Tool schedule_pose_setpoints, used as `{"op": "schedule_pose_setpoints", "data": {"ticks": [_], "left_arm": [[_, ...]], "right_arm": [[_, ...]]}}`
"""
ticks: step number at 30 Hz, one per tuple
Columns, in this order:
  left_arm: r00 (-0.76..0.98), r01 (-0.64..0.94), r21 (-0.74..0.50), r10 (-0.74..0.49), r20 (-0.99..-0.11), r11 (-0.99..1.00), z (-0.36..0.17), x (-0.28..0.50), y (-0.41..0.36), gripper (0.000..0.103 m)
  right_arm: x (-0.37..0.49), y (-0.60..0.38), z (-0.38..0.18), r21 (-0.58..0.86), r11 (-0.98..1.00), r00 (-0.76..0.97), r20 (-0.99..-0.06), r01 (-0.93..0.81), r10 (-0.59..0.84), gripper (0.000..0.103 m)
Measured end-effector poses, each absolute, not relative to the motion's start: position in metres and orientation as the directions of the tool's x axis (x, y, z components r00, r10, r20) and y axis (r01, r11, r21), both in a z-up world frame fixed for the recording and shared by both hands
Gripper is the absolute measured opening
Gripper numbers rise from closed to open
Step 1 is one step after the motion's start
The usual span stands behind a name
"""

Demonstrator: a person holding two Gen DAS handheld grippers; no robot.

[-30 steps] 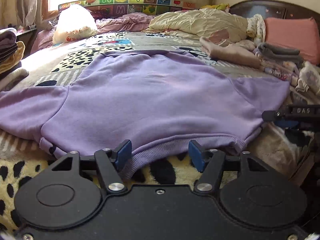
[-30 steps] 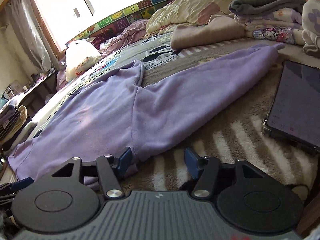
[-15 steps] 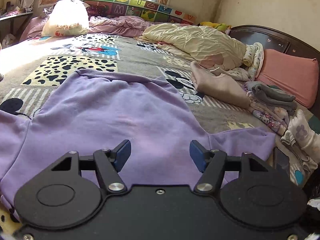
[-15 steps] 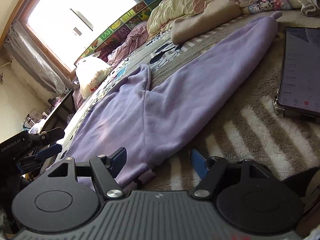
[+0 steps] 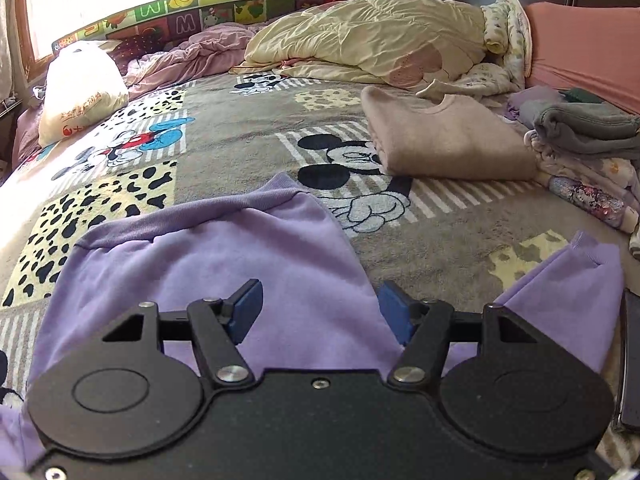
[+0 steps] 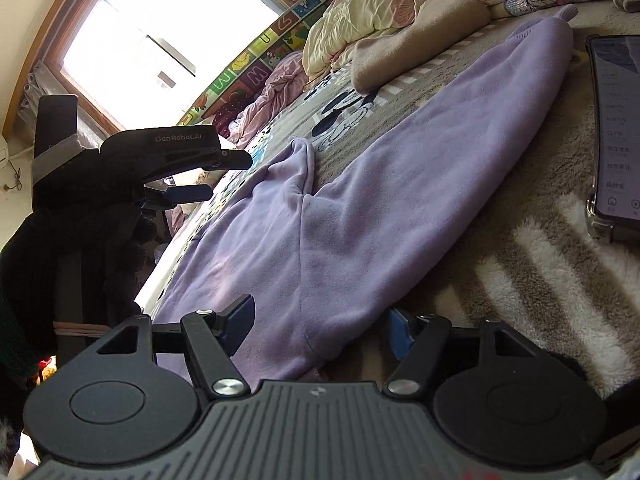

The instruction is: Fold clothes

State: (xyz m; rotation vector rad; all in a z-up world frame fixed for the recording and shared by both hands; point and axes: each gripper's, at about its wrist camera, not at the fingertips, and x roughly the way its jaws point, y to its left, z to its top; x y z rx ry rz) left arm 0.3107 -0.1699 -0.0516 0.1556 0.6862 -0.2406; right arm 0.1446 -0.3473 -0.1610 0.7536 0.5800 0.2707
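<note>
**Lilac Sweatshirt Spread on Cartoon Blanket**

While window light fell across the cartoon blanket, the lilac sweatshirt lay flat near a folded beige top. The left gripper and right gripper hovered over it, jaws spread, empty.

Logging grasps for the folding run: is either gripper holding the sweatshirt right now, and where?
Nothing is held. The left gripper and right gripper are both open over the sweatshirt.
</note>
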Motion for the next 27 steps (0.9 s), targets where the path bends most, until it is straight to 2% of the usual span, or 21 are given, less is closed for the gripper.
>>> {"op": "schedule_pose_setpoints", "data": {"ticks": [4,7,9,10,19,25,27], "left_arm": [[0.749,0.268,0.096,-0.144,-0.647,0.959,-0.051,0.342,-0.184,0.058],[0.74,0.269,0.115,-0.129,-0.66,0.956,-0.053,0.365,-0.195,0.053],[0.727,0.275,0.128,-0.119,-0.676,0.953,-0.056,0.379,-0.202,0.051],[0.718,0.278,0.134,-0.113,-0.687,0.951,-0.059,0.386,-0.206,0.051],[0.626,0.288,0.224,-0.006,-0.779,0.931,-0.098,0.435,-0.237,0.039],[0.621,0.28,0.299,0.065,-0.781,0.912,-0.105,0.447,-0.252,0.03],[0.62,0.283,0.319,0.081,-0.781,0.905,-0.106,0.448,-0.255,0.023]], "right_arm": [[0.147,-0.347,-0.161,0.703,0.71,0.819,-0.387,-0.035,0.424,0.066],[0.149,-0.351,-0.163,0.712,0.701,0.824,-0.38,-0.029,0.42,0.059],[0.151,-0.354,-0.164,0.706,0.708,0.83,-0.386,-0.016,0.404,0.042],[0.152,-0.356,-0.165,0.709,0.706,0.831,-0.385,-0.012,0.401,0.039],[0.16,-0.353,-0.167,0.701,0.713,0.835,-0.385,-0.012,0.393,0.038],[0.162,-0.351,-0.166,0.697,0.717,0.838,-0.382,-0.015,0.39,0.038],[0.163,-0.351,-0.167,0.7,0.714,0.838,-0.375,-0.024,0.396,0.04]]}}
